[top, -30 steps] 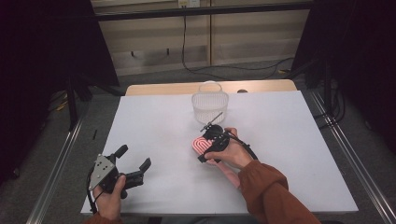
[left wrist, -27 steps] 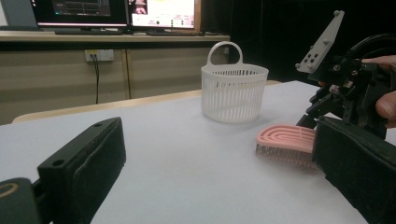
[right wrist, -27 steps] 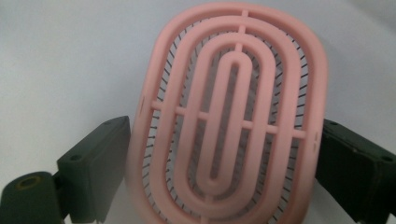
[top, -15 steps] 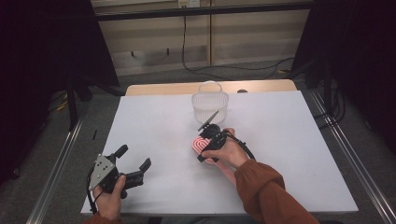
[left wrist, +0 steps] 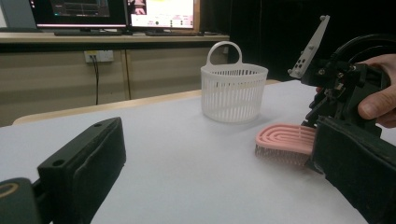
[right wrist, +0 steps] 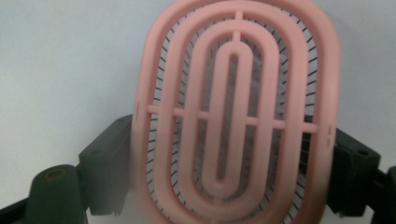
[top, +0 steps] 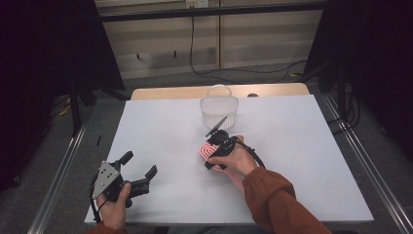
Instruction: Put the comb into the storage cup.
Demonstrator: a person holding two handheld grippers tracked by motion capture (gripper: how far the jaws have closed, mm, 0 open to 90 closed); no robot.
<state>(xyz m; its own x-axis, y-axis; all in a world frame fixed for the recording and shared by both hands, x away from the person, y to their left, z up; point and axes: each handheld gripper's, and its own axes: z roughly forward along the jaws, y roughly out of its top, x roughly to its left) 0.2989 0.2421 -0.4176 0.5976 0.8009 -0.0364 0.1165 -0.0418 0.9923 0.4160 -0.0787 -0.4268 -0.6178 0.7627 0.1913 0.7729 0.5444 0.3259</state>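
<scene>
A pink oval brush (top: 206, 150) lies bristles down on the white table (top: 302, 136), just in front of a white slotted basket (top: 219, 110). My right gripper (top: 210, 156) reaches it from the near side. Its jaws have just been closing, and in the right gripper view both pads sit against the long sides of the brush (right wrist: 233, 116). My left gripper (top: 141, 163) rests at the near left of the table with its jaws wide apart and nothing between them. The left gripper view shows the brush (left wrist: 285, 137), the basket (left wrist: 233, 93) and the right gripper (left wrist: 312, 125).
The basket has a loop handle and stands near the table's far edge. A wooden strip (top: 170, 92) runs behind the white surface. Metal rails (top: 63, 170) flank the table. Monitors (left wrist: 112, 11) sit on a bench beyond.
</scene>
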